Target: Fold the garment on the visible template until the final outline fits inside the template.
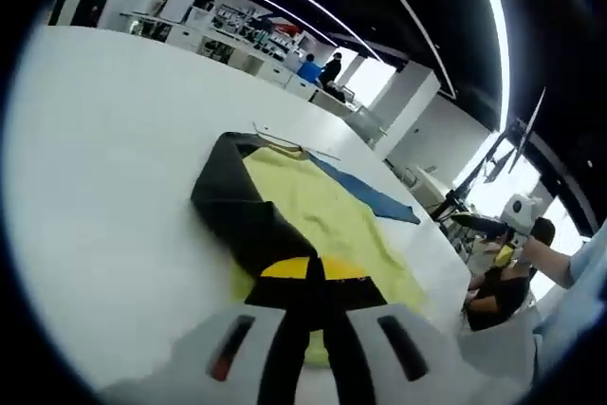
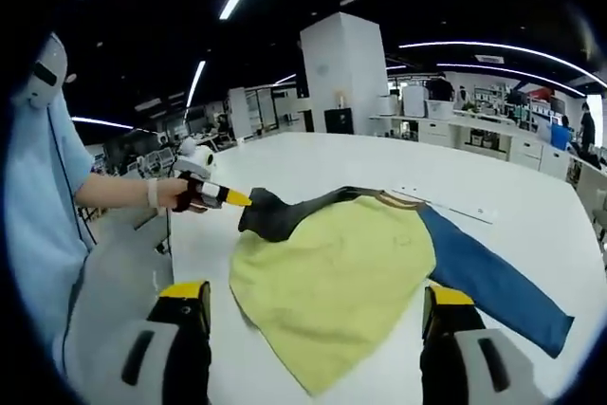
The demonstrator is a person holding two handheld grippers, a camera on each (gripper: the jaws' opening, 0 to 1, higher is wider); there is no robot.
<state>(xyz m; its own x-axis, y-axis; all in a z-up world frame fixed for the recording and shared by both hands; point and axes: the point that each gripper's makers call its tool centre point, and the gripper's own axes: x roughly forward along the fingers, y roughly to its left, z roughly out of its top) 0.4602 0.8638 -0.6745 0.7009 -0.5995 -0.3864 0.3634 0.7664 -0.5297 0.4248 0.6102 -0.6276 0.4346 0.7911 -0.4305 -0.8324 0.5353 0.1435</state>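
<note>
A shirt with a yellow body (image 2: 332, 272), a black sleeve (image 2: 285, 211) and a blue sleeve (image 2: 493, 286) lies flat on the white table (image 2: 531, 206). My left gripper (image 1: 316, 272) is shut on the end of the black sleeve (image 1: 247, 215), which is drawn across the yellow body (image 1: 322, 211). In the right gripper view the left gripper (image 2: 232, 198) reaches in from the left in a person's hand. My right gripper (image 2: 315, 296) hovers open over the shirt's hem, jaws wide apart with nothing between them. It also appears far right in the left gripper view (image 1: 479, 223).
A thin marked outline with a white strip (image 2: 446, 201) lies on the table beyond the collar. A person's light blue sleeve (image 2: 43, 206) fills the left. Desks (image 2: 474, 125) and people stand in the background. The table edge (image 1: 446, 263) runs close to the blue sleeve (image 1: 365, 192).
</note>
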